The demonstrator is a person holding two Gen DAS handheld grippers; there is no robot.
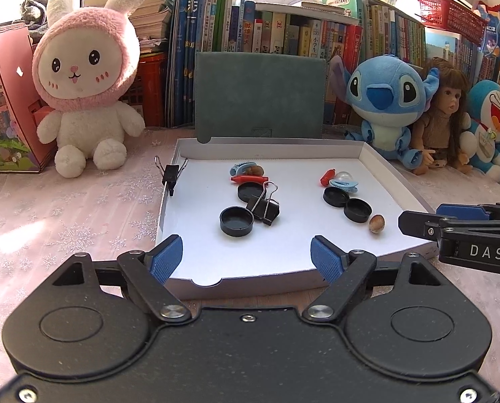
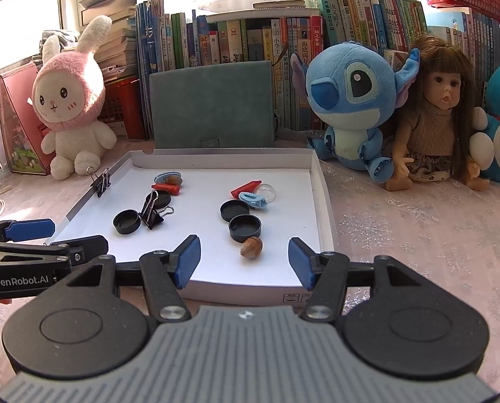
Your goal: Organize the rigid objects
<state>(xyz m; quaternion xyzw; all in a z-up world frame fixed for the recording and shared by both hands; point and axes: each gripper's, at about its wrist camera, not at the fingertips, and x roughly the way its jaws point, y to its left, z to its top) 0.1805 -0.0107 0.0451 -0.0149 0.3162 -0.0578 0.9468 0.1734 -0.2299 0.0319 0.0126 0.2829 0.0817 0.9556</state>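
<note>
Both grippers, left (image 1: 246, 257) and right (image 2: 244, 262), hover spread and empty before the tray (image 1: 196, 277). Caps (image 1: 236, 221), clips (image 1: 263, 206) and a nut (image 2: 251, 248) lie in two clusters. Sorting stage unclear.

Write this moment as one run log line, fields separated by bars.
left gripper: open, empty | right gripper: open, empty, near hazelnut | white tray: two groups of small items

left gripper (image 1: 246, 257) jaws spread wide, right gripper (image 2: 244, 262) likewise, both empty
</note>
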